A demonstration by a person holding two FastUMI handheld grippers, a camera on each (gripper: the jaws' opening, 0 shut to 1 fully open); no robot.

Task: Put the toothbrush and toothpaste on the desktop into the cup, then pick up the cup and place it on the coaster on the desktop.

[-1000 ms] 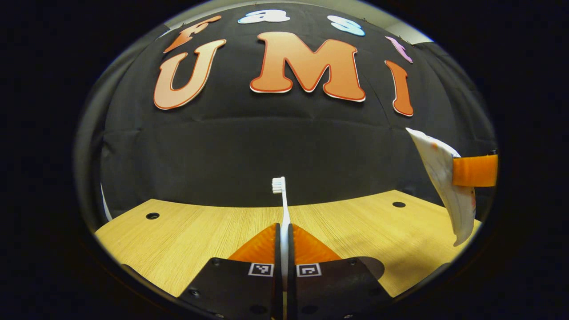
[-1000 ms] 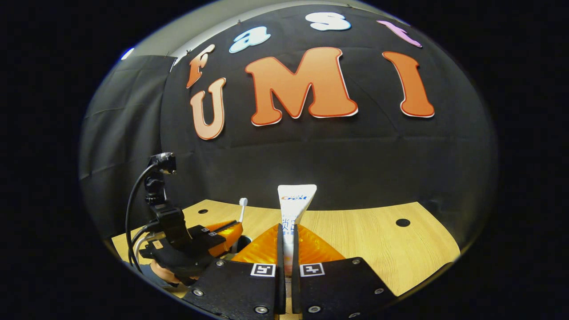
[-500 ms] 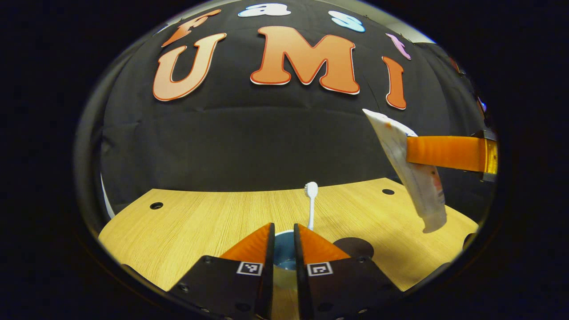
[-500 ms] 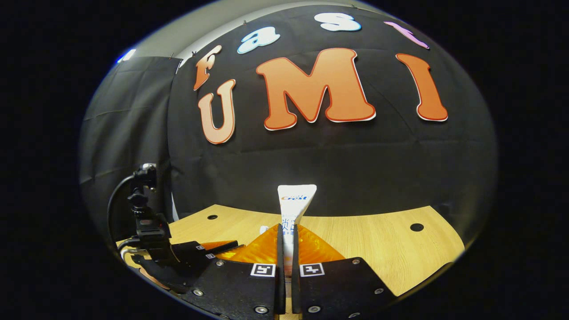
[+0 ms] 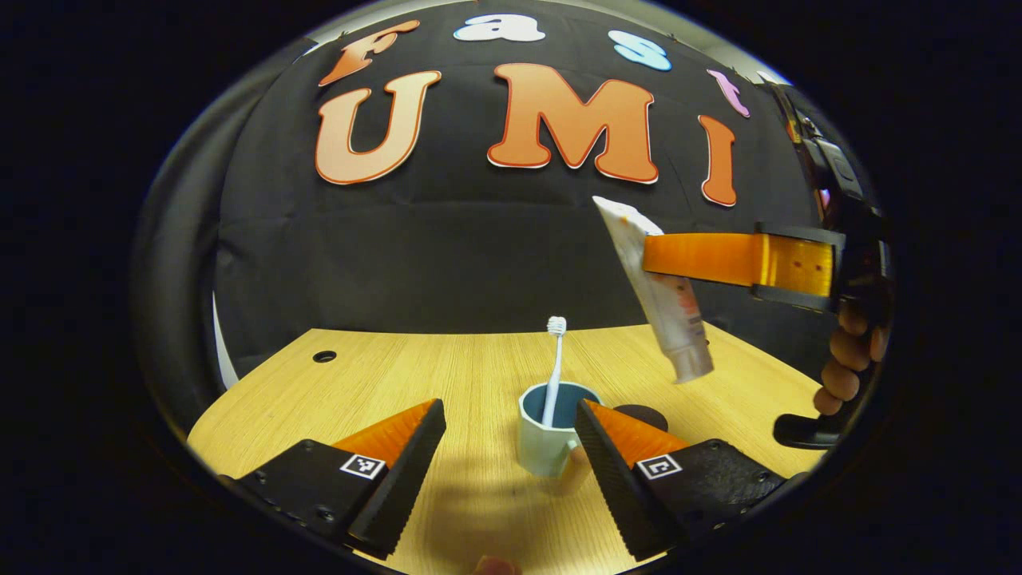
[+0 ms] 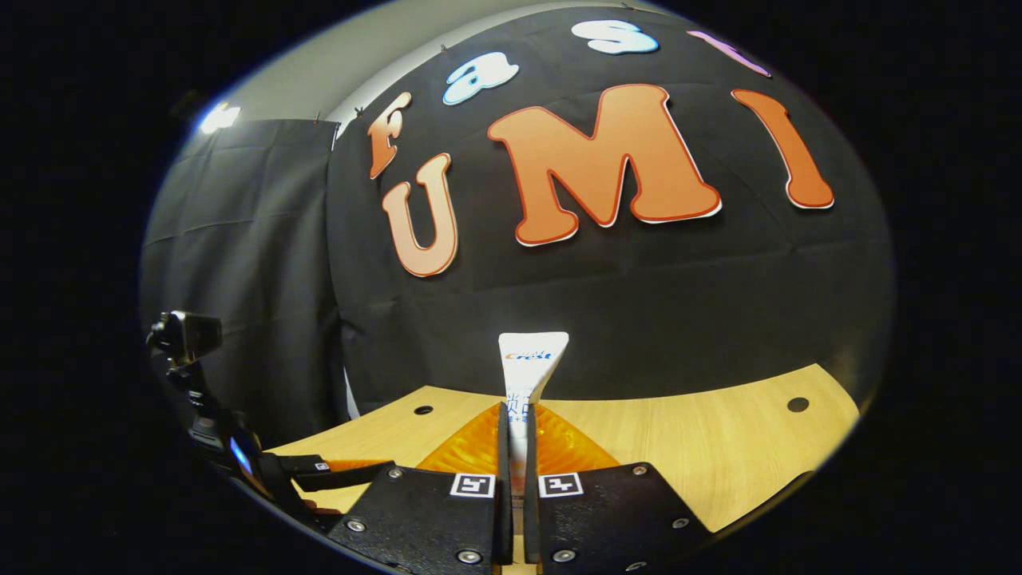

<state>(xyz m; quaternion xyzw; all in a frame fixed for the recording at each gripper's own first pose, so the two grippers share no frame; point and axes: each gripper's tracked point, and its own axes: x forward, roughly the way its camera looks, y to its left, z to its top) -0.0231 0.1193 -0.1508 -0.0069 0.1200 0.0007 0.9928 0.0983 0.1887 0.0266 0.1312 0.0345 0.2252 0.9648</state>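
A pale cup (image 5: pixel 549 441) with a blue inside stands on the wooden desktop (image 5: pixel 447 375). The white toothbrush (image 5: pixel 553 367) stands in it, bristles up. My left gripper (image 5: pixel 511 435) is open, its orange fingers (image 5: pixel 399 431) on either side of the cup and apart from it. The right gripper (image 5: pixel 663 255) hangs above and to the right of the cup, shut on the white toothpaste tube (image 5: pixel 659 295), cap end down. In the right gripper view the tube (image 6: pixel 531 367) rises between my shut fingers (image 6: pixel 515 431). A dark round coaster (image 5: pixel 643 415) lies just right of the cup.
Round holes (image 5: pixel 324 356) mark the desktop near its back corners (image 6: pixel 797 404). A hand (image 5: pixel 850 359) holds the right gripper's handle at the far right. The left gripper's body and camera mount (image 6: pixel 200 383) show at the lower left of the right gripper view.
My left gripper let go of the toothbrush in the cup, opened wide and drew back. The right gripper carried the toothpaste tube closer above the cup.
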